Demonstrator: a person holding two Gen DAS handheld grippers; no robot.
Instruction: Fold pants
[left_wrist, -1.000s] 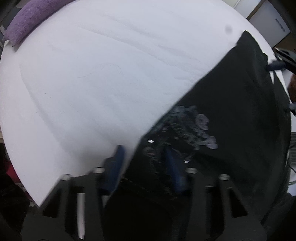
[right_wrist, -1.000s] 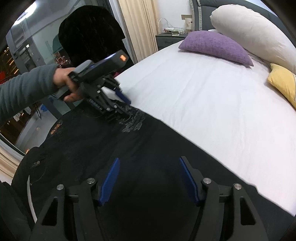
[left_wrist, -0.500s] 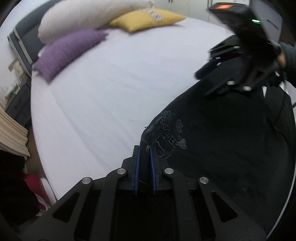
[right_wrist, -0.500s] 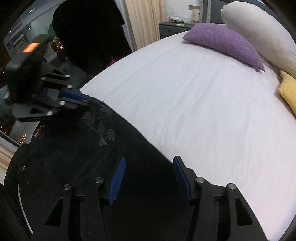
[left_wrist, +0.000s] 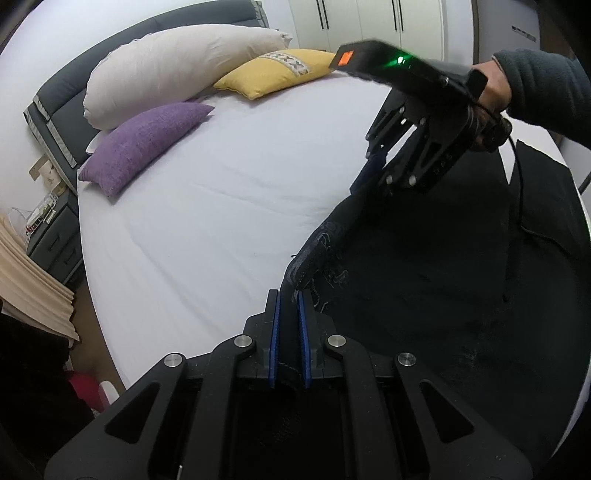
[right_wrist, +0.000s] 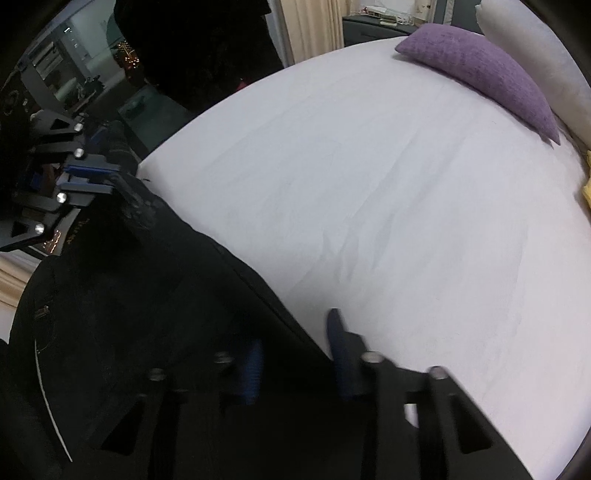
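The black fabric pants (left_wrist: 461, 288), printed with pale lettering near one edge, lie across the lower right of the left wrist view on the white bed sheet (left_wrist: 221, 192). My left gripper (left_wrist: 289, 295) is clenched on a raised fold of that lettered edge, the cloth pinched between its blue pads. My right gripper (right_wrist: 295, 354) has just been closing; in its own view the pants' edge runs between its blurred blue fingers (right_wrist: 341, 354), though I cannot tell whether the pads press the cloth. A purple textured cushion (left_wrist: 144, 144) sits at upper left, with a long white pillow (left_wrist: 177, 62) and a yellow cushion (left_wrist: 273, 72) behind it.
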